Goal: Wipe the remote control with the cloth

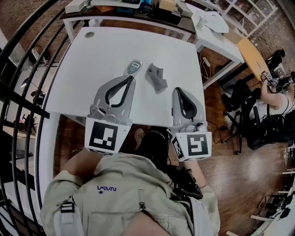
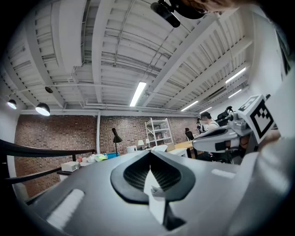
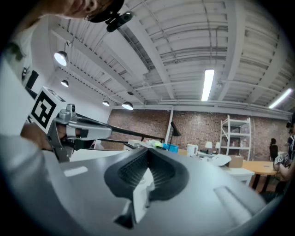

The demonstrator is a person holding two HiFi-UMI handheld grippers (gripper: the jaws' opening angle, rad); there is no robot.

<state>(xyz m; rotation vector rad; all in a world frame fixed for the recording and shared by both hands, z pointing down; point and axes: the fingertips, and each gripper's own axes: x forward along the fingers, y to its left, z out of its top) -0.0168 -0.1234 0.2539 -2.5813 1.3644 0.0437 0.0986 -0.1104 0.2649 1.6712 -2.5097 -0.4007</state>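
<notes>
A grey remote control (image 1: 132, 67) with a small screen lies on the white table (image 1: 92, 64) in the head view. A crumpled grey cloth (image 1: 156, 77) rests just right of it. My left gripper (image 1: 131, 78) is shut and empty, its tip just short of the remote's near end. My right gripper (image 1: 177, 91) is shut and empty too, near the table's front edge, below and right of the cloth. Both gripper views look level across the room, so the left gripper (image 2: 150, 154) and the right gripper (image 3: 146, 152) show closed jaws and neither object.
A second desk (image 1: 216, 32) with papers stands at the back right, and a cluttered bench (image 1: 133, 7) runs along the far side. A black railing (image 1: 18, 87) curves down the left. A seated person (image 1: 276, 99) and office chairs are at the far right.
</notes>
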